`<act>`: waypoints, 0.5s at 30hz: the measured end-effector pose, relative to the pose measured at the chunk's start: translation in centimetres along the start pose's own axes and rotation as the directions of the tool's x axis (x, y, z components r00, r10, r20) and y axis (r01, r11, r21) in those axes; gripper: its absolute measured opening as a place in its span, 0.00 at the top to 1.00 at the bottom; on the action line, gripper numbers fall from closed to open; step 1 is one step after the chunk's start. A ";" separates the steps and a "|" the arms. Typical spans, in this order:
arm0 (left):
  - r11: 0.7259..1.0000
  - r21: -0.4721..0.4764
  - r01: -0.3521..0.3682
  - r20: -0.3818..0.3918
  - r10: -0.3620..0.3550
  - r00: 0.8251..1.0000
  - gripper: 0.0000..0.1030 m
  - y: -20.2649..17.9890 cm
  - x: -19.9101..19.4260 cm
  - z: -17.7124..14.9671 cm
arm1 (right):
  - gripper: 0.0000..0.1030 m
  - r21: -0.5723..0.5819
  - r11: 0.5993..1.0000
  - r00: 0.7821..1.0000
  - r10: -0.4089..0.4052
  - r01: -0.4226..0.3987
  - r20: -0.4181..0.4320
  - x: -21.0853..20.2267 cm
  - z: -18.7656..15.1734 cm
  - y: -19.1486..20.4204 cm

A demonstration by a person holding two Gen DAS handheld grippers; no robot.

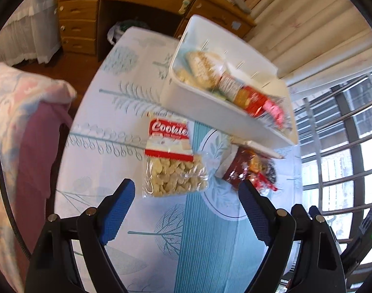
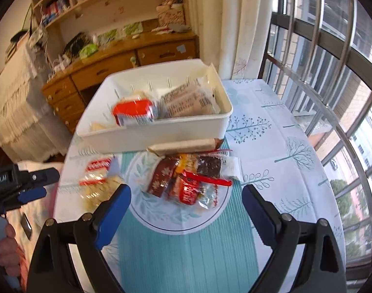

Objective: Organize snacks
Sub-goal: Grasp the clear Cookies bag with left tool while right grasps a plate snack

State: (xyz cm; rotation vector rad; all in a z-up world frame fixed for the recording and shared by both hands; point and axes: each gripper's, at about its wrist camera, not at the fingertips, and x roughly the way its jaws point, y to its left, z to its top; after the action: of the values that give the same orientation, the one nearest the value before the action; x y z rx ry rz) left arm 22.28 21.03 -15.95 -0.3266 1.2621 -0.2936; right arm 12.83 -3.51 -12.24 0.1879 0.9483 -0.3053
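Your left gripper (image 1: 186,193) is wide open and holds nothing; it hangs over the table (image 1: 210,256), which has a blue and white cloth with trees on it. Just past its blue pads lies the bag of cookies (image 1: 172,163), flat on the cloth, with a red and white label and pale little cookies showing through the clear part. Your right gripper (image 2: 186,197) is wide open too, with nothing in it. In front of it sits a pile of small snack packs (image 2: 193,180), brown, orange and red ones, lying on the round pattern of the cloth. A long thin bar (image 2: 186,145) lies just behind the pile, close against the front wall of the white bin (image 2: 151,136). The white bin stands at the far side of the table and already has some snacks inside: a red and white pack (image 2: 133,113) and a clear pack with writing (image 2: 188,102) beside it. The cookies lie to the left of the pile, well apart from the bin's inside. Nothing lies between your open jaws and the snacks under them. Behind the table you can see a wooden desk with drawers (image 2: 93,78), a pale curtain (image 2: 237,24), and a window with metal bars (image 2: 332,61) on the right. A pink and white blanket (image 1: 22,102) lies off the left edge of the table
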 end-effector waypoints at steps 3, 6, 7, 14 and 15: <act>0.999 -0.022 -0.031 -0.016 0.031 0.999 0.16 -0.3 2.2 -0.4 | 0.10 -0.081 0.996 1.000 -0.030 0.029 -0.007 1.8 -0.6 -0.6; 0.997 -0.051 -0.054 -0.013 0.054 0.998 0.12 -0.6 4.4 -0.6 | 0.10 -0.136 0.990 1.000 -0.030 0.030 0.000 3.1 -1.0 -1.2; 0.996 -0.060 -0.063 -0.013 0.062 0.998 0.12 -0.6 5.0 -0.7 | 0.10 -0.153 0.988 1.000 -0.029 0.029 0.003 3.5 -1.0 -1.5; 0.979 -0.124 -0.161 -0.006 0.161 0.987 0.08 -0.7 8.7 -1.2 | 0.10 -0.225 0.974 1.000 0.002 -0.002 -0.001 6.9 -0.9 -2.5; 0.976 -0.125 -0.178 0.009 0.180 0.984 0.06 -0.9 9.0 -1.3 | 0.10 -0.234 0.972 1.000 0.006 -0.006 0.001 7.2 -0.8 -2.5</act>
State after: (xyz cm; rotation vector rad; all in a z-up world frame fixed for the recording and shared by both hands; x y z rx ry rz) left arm 23.53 16.62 -23.81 -0.3183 1.2832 -0.0576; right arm 15.27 -6.87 -18.69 -0.0257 0.9740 -0.1858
